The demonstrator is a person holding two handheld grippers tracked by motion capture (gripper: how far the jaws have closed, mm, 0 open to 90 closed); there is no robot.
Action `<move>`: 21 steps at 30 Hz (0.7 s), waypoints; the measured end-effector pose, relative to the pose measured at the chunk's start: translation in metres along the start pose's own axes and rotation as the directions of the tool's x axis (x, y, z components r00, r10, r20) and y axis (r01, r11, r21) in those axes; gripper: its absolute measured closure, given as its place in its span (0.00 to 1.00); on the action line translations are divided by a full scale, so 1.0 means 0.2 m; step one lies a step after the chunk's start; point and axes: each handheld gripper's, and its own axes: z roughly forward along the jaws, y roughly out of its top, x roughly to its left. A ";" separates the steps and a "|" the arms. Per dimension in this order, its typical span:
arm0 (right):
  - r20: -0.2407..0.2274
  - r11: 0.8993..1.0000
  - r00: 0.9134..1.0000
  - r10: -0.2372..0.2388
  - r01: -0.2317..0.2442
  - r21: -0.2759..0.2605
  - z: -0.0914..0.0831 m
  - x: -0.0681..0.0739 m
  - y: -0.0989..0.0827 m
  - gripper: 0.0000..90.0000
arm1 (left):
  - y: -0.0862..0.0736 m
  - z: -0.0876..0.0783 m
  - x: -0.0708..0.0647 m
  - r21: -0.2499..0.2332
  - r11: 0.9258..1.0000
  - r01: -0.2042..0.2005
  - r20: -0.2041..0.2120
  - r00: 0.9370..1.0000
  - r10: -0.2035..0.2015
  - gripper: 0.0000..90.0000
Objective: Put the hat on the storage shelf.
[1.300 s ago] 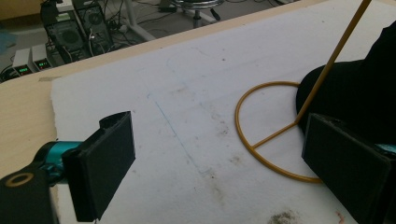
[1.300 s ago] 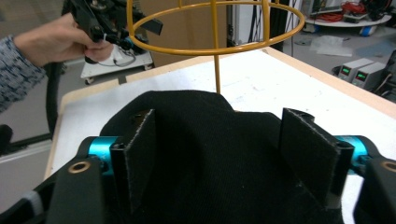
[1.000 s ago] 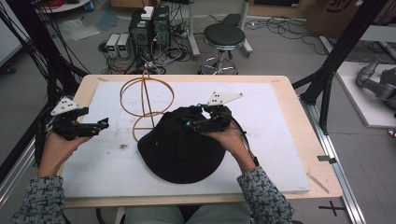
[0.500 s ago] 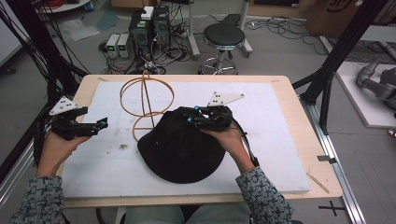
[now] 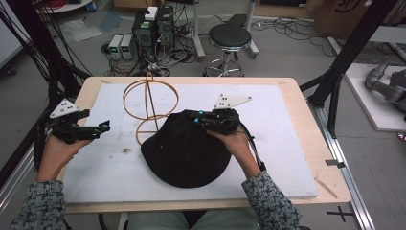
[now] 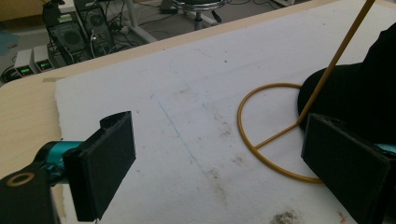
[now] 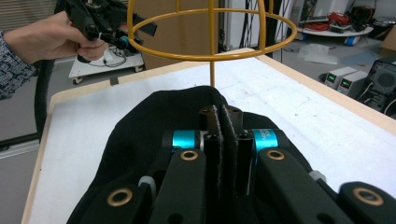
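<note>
While my right gripper [image 7: 223,122] has just been closing on the black hat's [image 5: 184,153] far edge, pinched for lifting | hat lies on white board beside wire hat stand [image 5: 149,103] | left gripper [image 5: 103,127] gapes empty, waiting near stand.

A matt black cloth hat [image 5: 184,151] is lying on a rough, scuffed white foam board [image 5: 282,143] that is covering a pale wooden table [image 5: 306,124], while beside the hat a smooth, glossy yellow wire stand [image 5: 151,103] is catching light and the matt black plastic right gripper [image 7: 223,122] is showing shiny teal metal fittings.
</note>
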 end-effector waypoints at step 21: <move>0.121 1.000 0.993 0.003 0.001 -0.028 -0.24 -0.08 0.04 0.99 | 0.00 -0.02 0.01 -0.012 1.000 0.001 -0.006 1.000 -0.001 0.11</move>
